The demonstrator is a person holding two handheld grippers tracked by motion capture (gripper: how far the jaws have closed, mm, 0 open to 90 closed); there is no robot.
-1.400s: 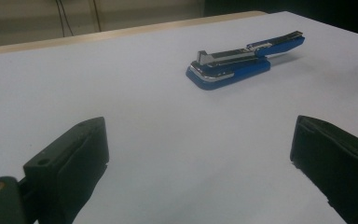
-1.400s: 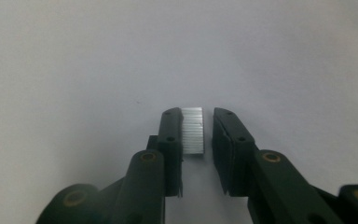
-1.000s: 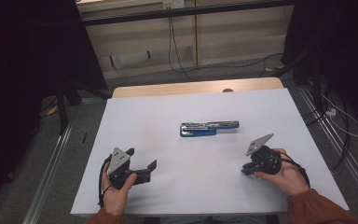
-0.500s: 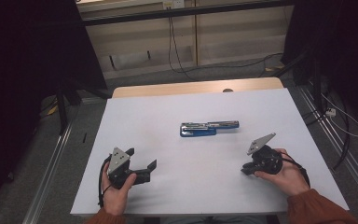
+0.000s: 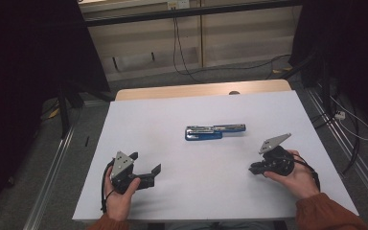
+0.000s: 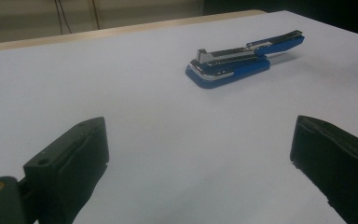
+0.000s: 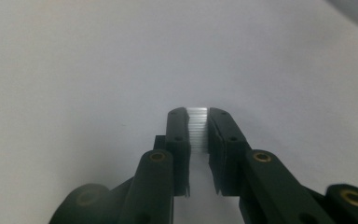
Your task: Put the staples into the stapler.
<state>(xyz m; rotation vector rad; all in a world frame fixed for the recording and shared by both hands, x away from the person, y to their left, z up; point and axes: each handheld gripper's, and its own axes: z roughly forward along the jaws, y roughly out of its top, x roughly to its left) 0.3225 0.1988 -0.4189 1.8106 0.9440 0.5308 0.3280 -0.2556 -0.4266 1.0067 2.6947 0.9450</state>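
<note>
Stapler point(image 5: 214, 132): blue with a silver top, opened out flat and lengthwise near the middle of the table, untouched. In the left gripper view point(image 6: 242, 60) it lies ahead and a little to the right of the gap between the jaws, its base flat on the sheet and its upper arm stretched away toward the far edge.
Strip of staples point(image 7: 197, 129): a short silvery ribbed strip, pinched between the two jaw tips in the right gripper view.
Right tongs point(image 5: 255, 168): drawn together and clamped on the strip of staples, held low over the table to the right of the stapler and nearer the person, pointing left; seen close up point(image 7: 197, 133).
Left tongs point(image 5: 147, 168): jaws wide apart with nothing between them, resting on the table at the near left, well apart from the stapler; also point(image 6: 200, 154).
Table point(image 5: 172, 115): covered by a white sheet, with a bare wooden strip along the far edge.
</note>
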